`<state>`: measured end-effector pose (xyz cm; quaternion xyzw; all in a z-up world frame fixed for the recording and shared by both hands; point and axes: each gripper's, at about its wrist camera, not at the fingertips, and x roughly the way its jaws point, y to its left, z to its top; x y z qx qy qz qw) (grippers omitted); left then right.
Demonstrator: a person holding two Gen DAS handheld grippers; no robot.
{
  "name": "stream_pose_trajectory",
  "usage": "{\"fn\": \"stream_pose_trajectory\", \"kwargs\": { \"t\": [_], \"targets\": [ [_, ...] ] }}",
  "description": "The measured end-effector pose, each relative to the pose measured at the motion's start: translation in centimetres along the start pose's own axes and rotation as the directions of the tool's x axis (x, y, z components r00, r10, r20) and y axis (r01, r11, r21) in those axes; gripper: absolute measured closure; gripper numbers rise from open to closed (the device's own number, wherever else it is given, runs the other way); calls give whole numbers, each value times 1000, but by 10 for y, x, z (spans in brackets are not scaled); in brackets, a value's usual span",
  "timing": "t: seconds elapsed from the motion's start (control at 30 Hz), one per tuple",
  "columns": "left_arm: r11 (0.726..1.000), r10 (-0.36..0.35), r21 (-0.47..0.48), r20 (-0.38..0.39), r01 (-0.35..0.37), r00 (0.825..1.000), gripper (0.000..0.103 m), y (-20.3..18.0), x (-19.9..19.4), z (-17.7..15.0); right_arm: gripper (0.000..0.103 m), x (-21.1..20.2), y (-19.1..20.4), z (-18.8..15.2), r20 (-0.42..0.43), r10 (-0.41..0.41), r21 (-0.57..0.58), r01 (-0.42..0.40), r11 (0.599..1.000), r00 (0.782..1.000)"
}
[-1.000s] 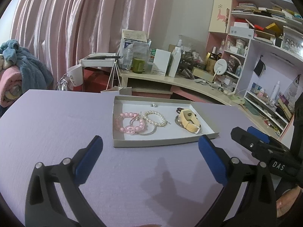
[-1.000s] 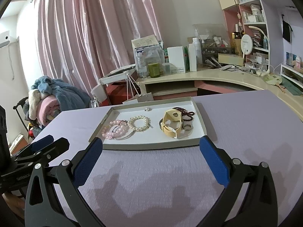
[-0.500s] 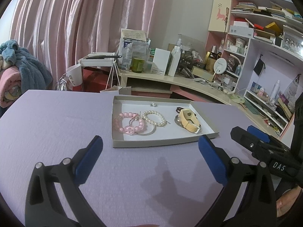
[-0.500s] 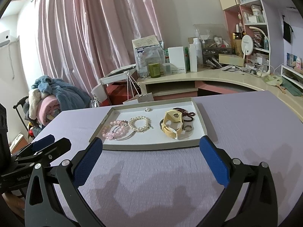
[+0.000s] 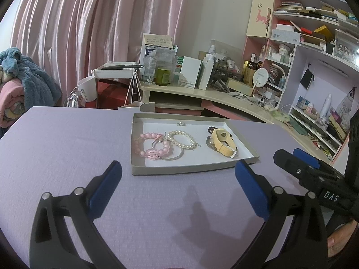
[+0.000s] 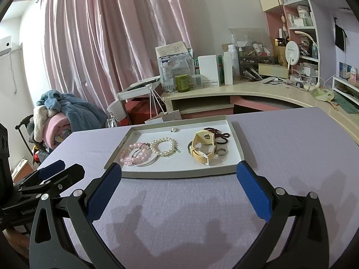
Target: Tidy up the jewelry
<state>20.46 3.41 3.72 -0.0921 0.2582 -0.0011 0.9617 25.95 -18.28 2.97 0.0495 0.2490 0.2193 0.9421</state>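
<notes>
A shallow grey tray (image 5: 190,170) (image 6: 179,174) lies on the purple table. In it are a pink bead bracelet (image 5: 149,146) (image 6: 132,154), a silver bangle (image 5: 174,155), a pearl bracelet (image 5: 181,139) (image 6: 163,146), a cream watch (image 5: 224,142) (image 6: 202,148), dark beads (image 6: 221,134), a ring (image 6: 221,151) and a small stud (image 5: 180,123). My left gripper (image 5: 178,192) is open and empty, just short of the tray's near edge. My right gripper (image 6: 179,192) is open and empty, also just short of the tray.
A cluttered beige desk (image 5: 202,89) with bottles and boxes stands behind the table. Shelves (image 5: 314,56) fill the right wall. A pile of blankets (image 6: 58,116) sits at the left by pink curtains. The right gripper also shows in the left wrist view (image 5: 303,168).
Both views have shifted very slightly; the tray and jewelry have not moved. Both grippers stay open.
</notes>
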Motion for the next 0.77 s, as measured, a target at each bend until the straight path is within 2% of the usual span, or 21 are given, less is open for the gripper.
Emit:
{"fn": "stream_pose_trajectory", "kwargs": {
  "t": [0.4, 0.77],
  "targets": [
    [1000, 4, 8, 14, -4, 1000, 2, -6, 1, -1, 1, 1, -1, 1, -3, 0, -1, 0, 1000, 1000],
    [1000, 0, -4, -5, 0, 1000, 2, -5, 7, -1, 1, 1, -3, 2, -4, 0, 3, 0, 1000, 1000]
  ]
}}
